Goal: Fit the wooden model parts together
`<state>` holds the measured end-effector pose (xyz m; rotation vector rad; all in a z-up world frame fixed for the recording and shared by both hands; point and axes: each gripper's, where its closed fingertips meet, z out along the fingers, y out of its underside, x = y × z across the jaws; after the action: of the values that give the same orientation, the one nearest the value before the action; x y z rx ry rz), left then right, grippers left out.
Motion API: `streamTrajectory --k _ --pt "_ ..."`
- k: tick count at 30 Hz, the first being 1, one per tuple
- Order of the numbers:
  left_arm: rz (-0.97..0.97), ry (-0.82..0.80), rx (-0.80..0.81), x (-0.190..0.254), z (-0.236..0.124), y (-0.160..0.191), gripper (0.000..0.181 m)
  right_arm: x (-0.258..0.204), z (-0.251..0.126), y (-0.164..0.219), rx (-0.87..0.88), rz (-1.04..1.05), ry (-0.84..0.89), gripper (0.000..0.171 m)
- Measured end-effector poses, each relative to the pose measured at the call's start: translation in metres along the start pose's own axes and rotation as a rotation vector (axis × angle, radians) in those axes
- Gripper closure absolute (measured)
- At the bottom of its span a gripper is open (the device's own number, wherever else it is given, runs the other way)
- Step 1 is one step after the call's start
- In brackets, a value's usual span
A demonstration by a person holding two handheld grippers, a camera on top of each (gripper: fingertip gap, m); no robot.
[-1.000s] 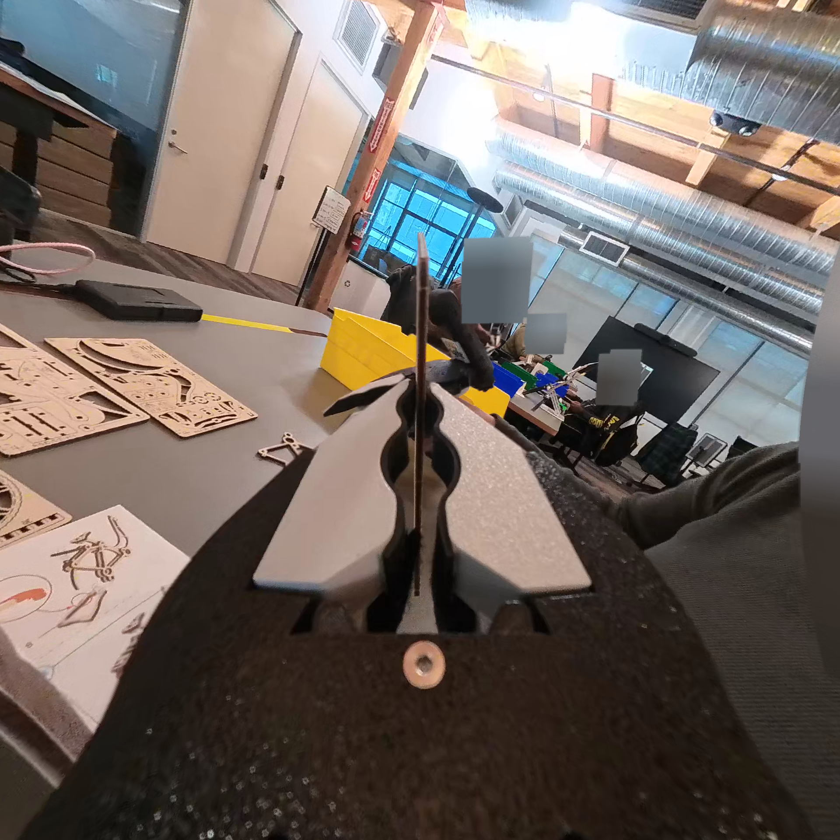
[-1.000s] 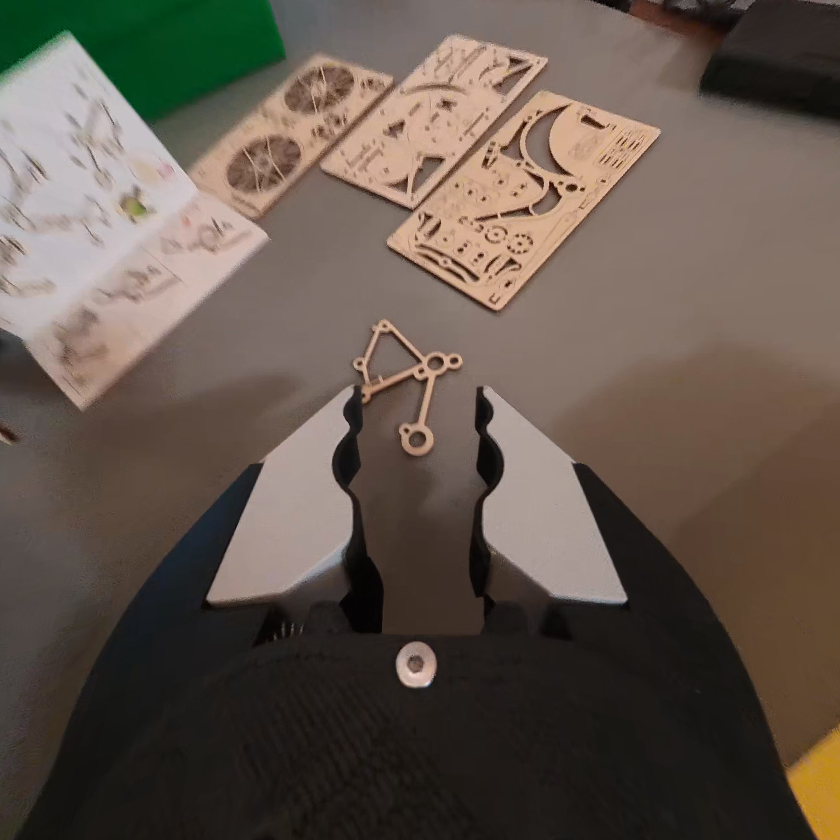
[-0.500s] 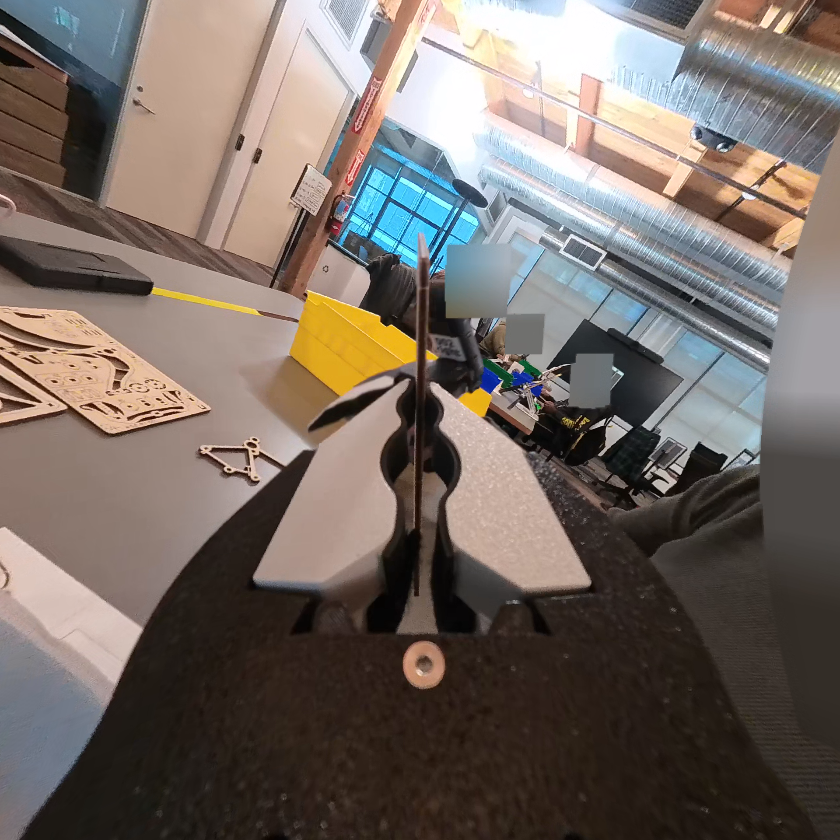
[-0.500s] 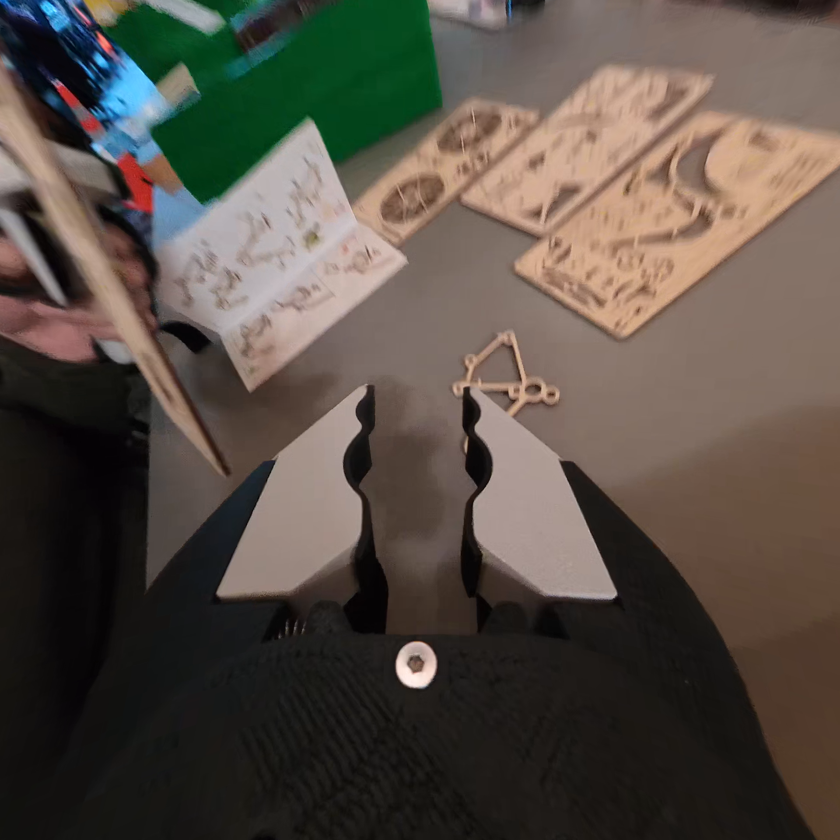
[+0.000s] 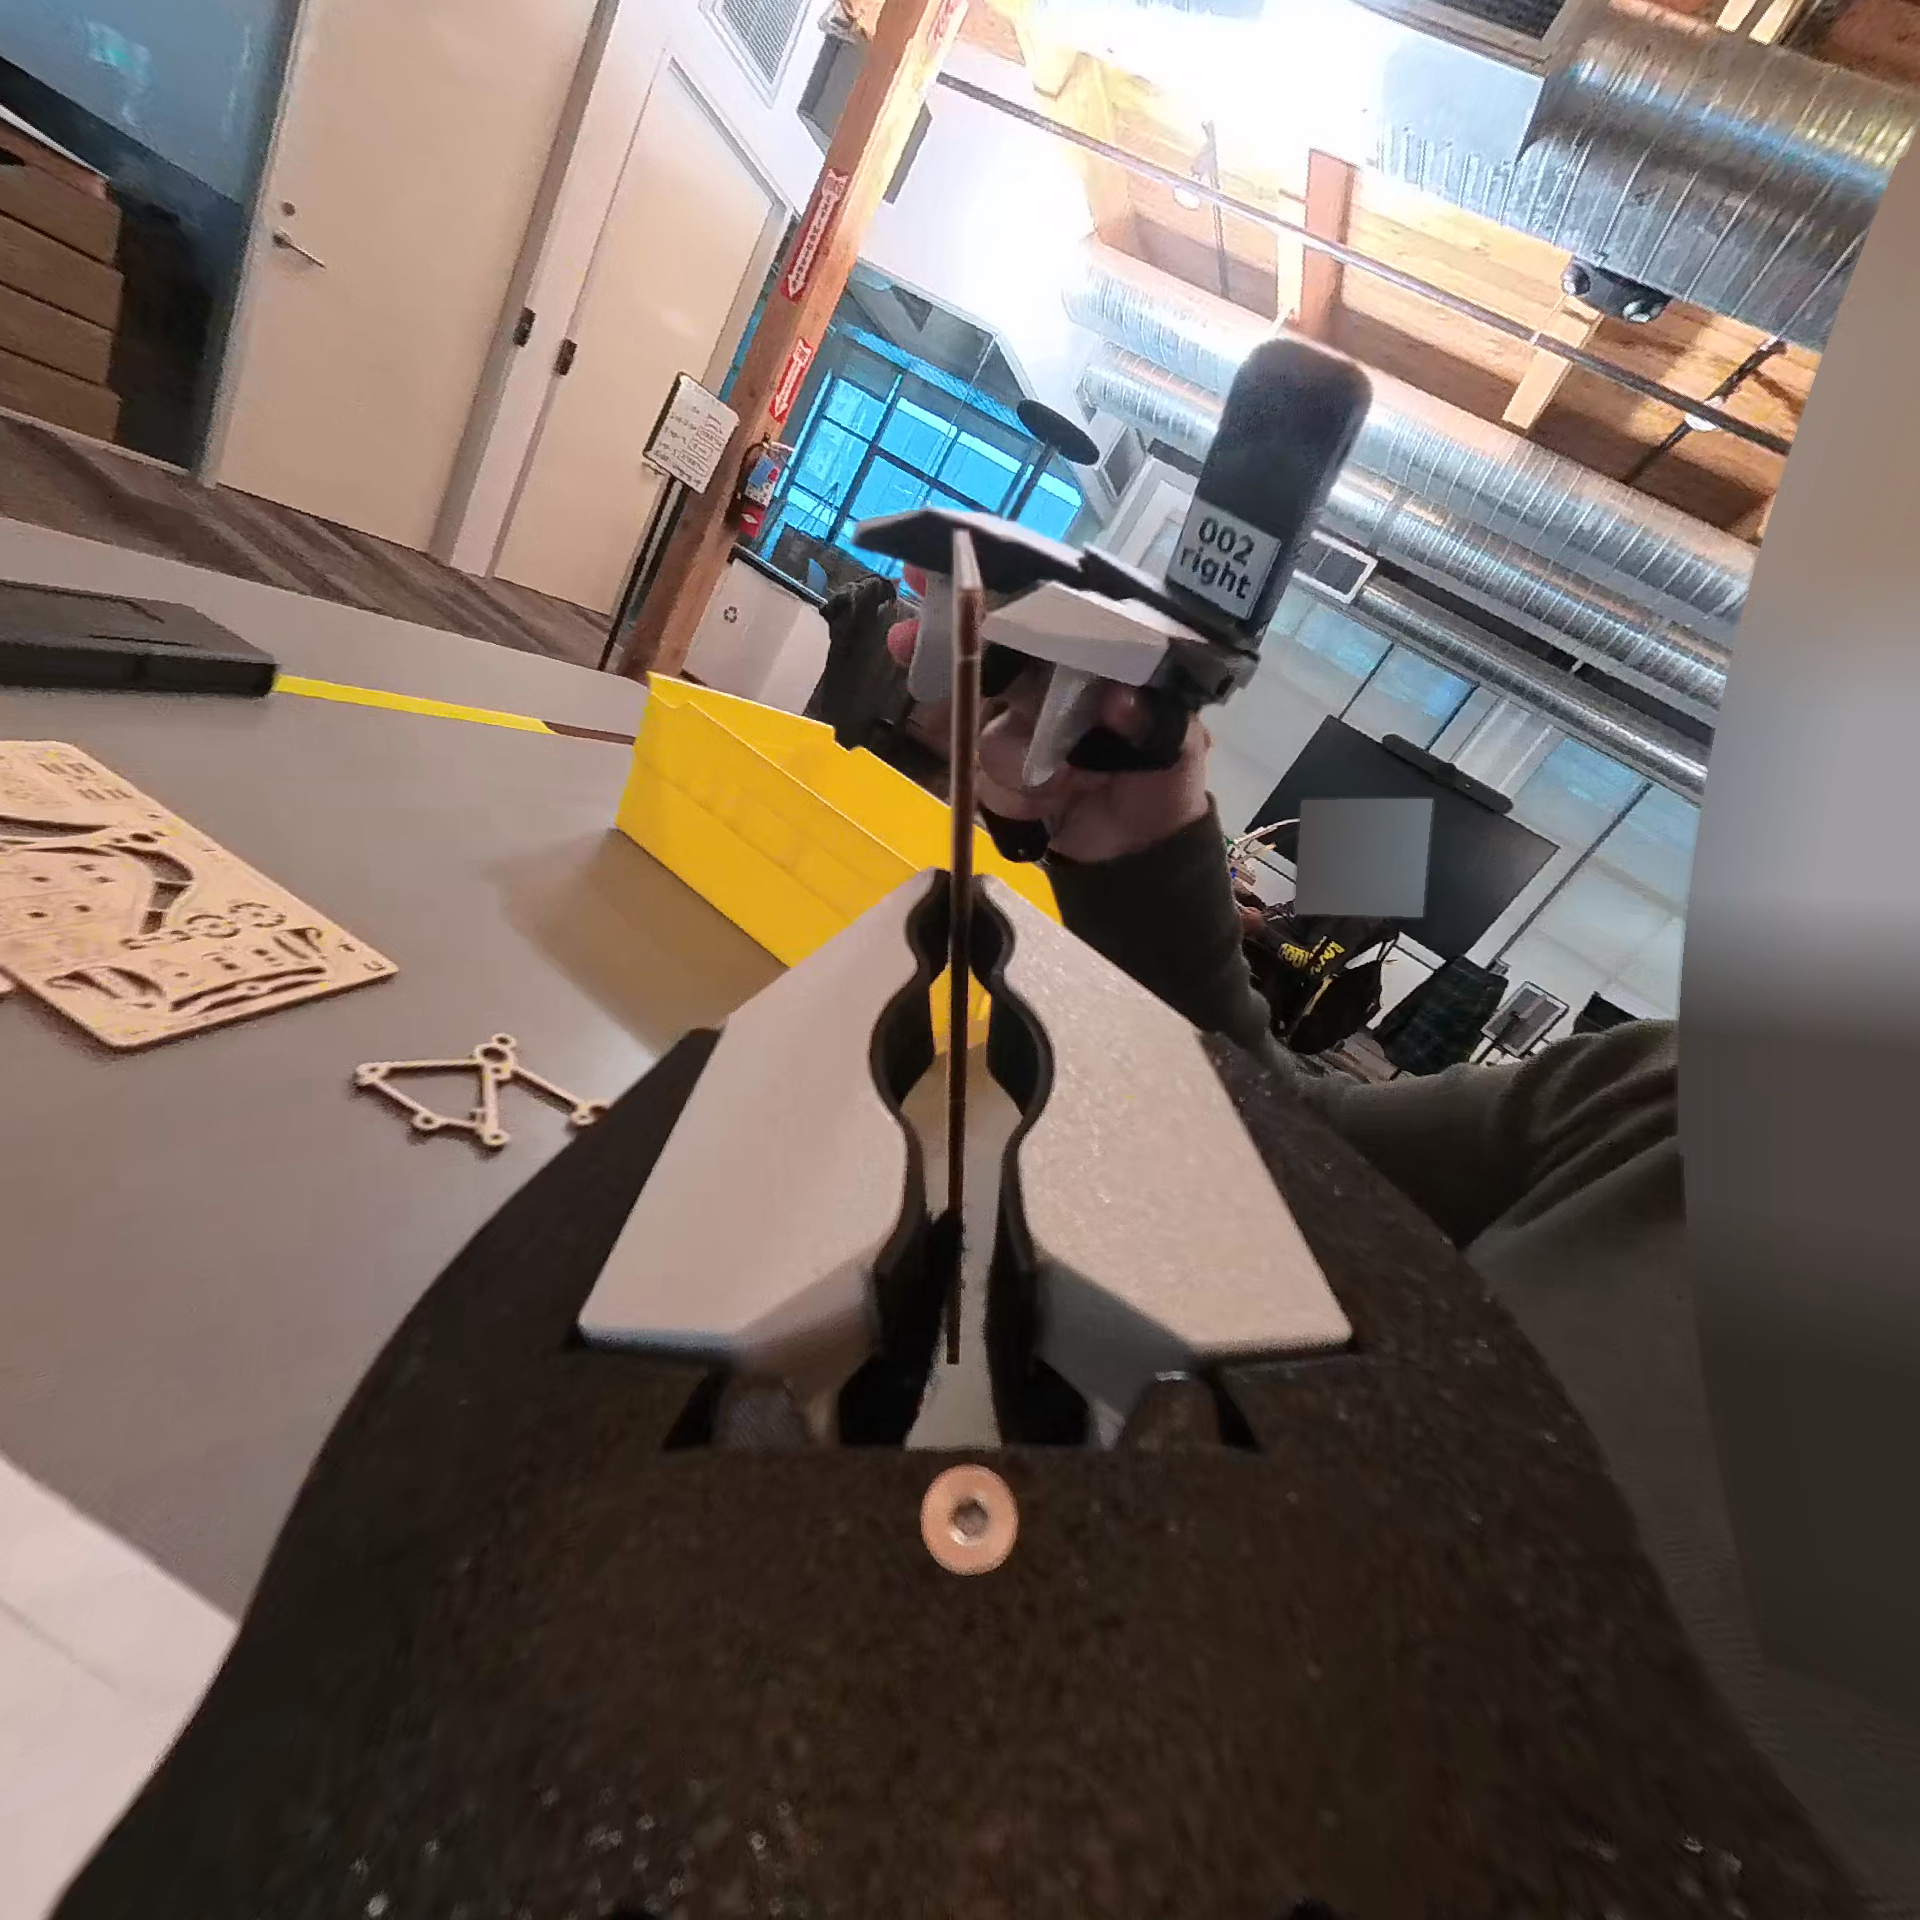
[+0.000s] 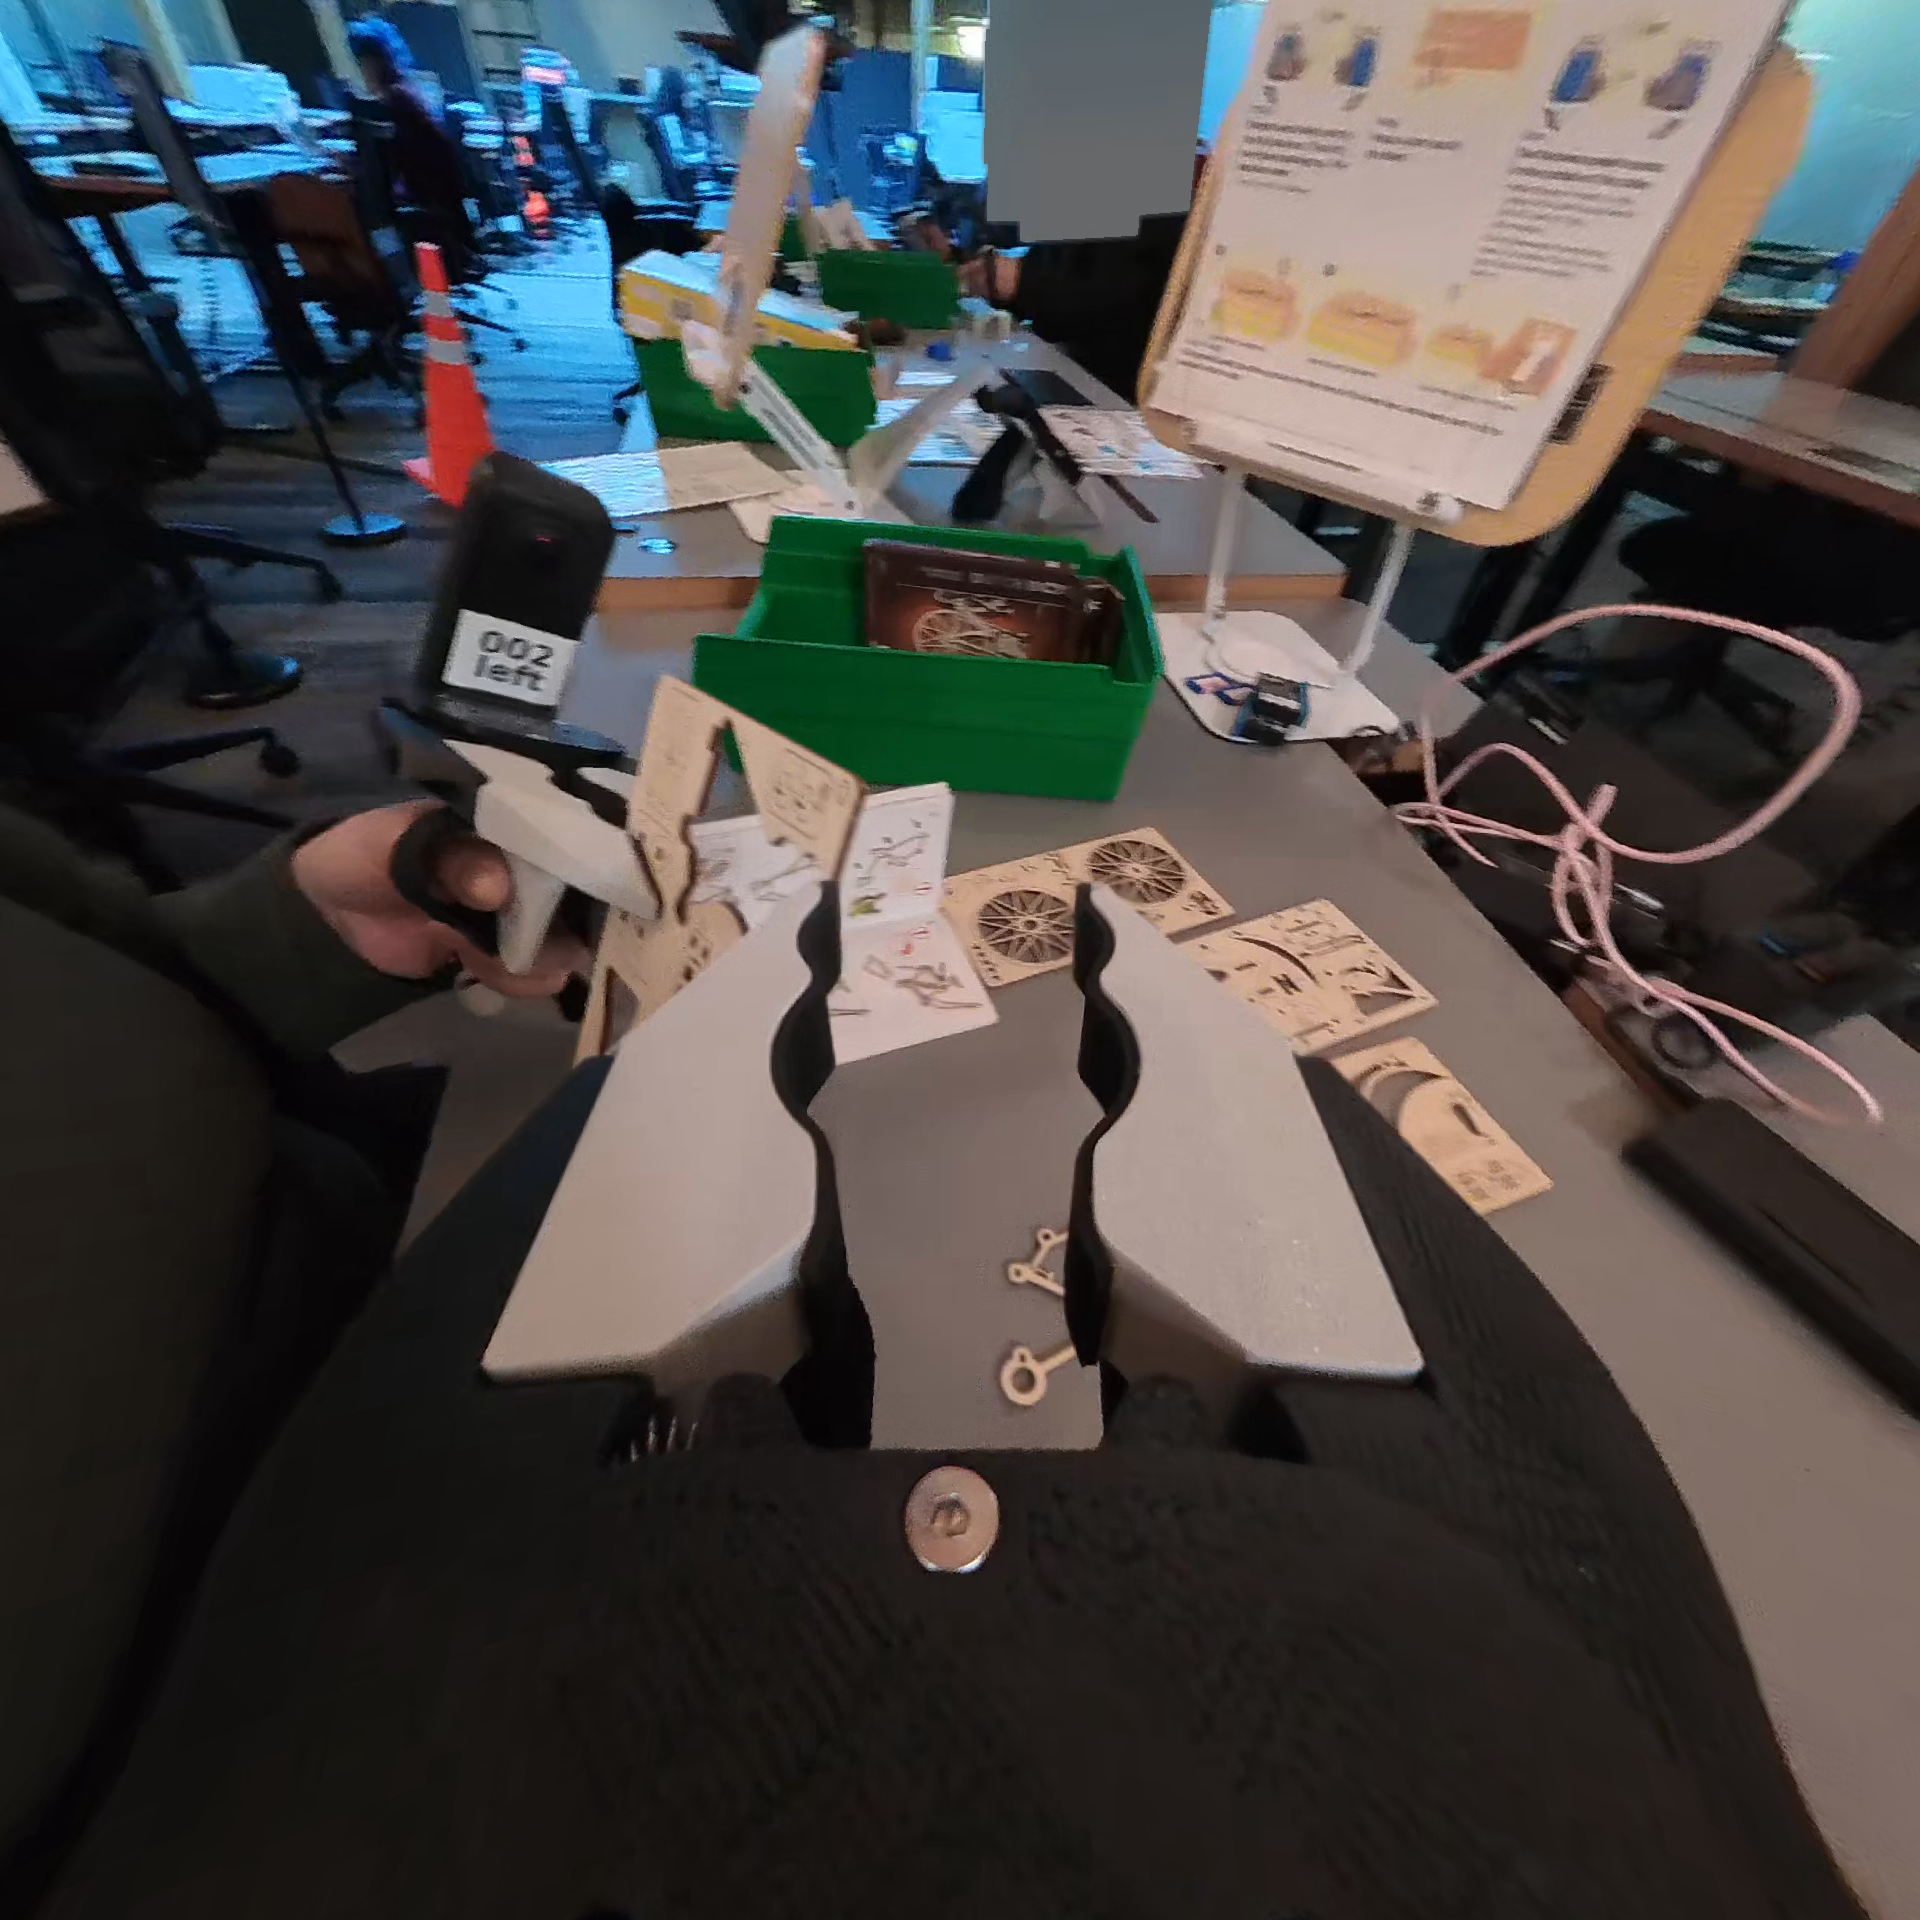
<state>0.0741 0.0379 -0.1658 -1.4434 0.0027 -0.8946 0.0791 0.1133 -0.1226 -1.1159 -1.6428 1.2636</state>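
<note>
The left claw (image 5: 961,914) is clamped on a thin wooden parts sheet (image 5: 964,790), seen edge-on in its own view so the cut-outs are hidden; the right wrist view shows that sheet (image 6: 727,821) raised above the desk (image 6: 1299,831), its lower end cut off behind the right claw's finger. The right claw (image 6: 951,914) stands apart and empty, held above the desk — under it a small wooden linkage piece (image 6: 1039,1320) lies flat, partly covered by one finger. Three more wooden sheets (image 6: 1081,894) and an open instruction booklet (image 6: 904,935) lie nearer the far edge, before a green bin (image 6: 935,717). The hand (image 6: 416,914) gripping the left claw is blurred.
</note>
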Motion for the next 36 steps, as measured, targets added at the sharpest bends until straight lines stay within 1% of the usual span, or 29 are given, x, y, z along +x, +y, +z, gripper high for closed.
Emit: streamTrajectory --k 3,6,9,13,17,21,23,28,33,36 --pt "0.003 0.022 -0.016 0.012 0.013 0.008 0.181 -0.018 -0.007 -0.005 0.009 -0.064 -0.065 0.127" --pt "0.015 0.031 -0.033 0.017 0.029 0.019 0.181 -0.023 -0.019 -0.009 -0.001 -0.199 -0.019 0.127" --pt "-0.015 0.047 -0.035 0.017 0.041 0.026 0.181 -0.036 -0.03 -0.017 0.014 -0.237 -0.049 0.129" --pt "-0.069 0.075 -0.031 0.018 0.05 0.032 0.181 -0.038 -0.037 -0.007 -0.069 -0.308 -0.036 0.127" --pt "-0.088 0.089 -0.029 0.019 0.051 0.034 0.181 -0.055 -0.047 -0.004 -0.06 -0.277 -0.164 0.121" --pt "-0.105 0.102 -0.026 0.018 0.049 0.033 0.181 -0.038 -0.052 0.0 -0.092 -0.285 -0.085 0.121" --pt "-0.117 0.113 -0.027 0.018 0.049 0.033 0.181 -0.036 -0.052 0.0 -0.097 -0.288 -0.073 0.122" --pt "-0.138 0.138 -0.041 0.019 0.051 0.035 0.181 -0.032 -0.043 0.004 -0.122 -0.307 -0.034 0.126" --pt "-0.135 0.144 -0.066 0.019 0.055 0.039 0.181 -0.044 -0.035 0.003 -0.126 -0.285 -0.068 0.127" --pt "-0.121 0.136 -0.079 0.018 0.057 0.039 0.181 -0.045 -0.033 0.002 -0.136 -0.318 -0.033 0.129"
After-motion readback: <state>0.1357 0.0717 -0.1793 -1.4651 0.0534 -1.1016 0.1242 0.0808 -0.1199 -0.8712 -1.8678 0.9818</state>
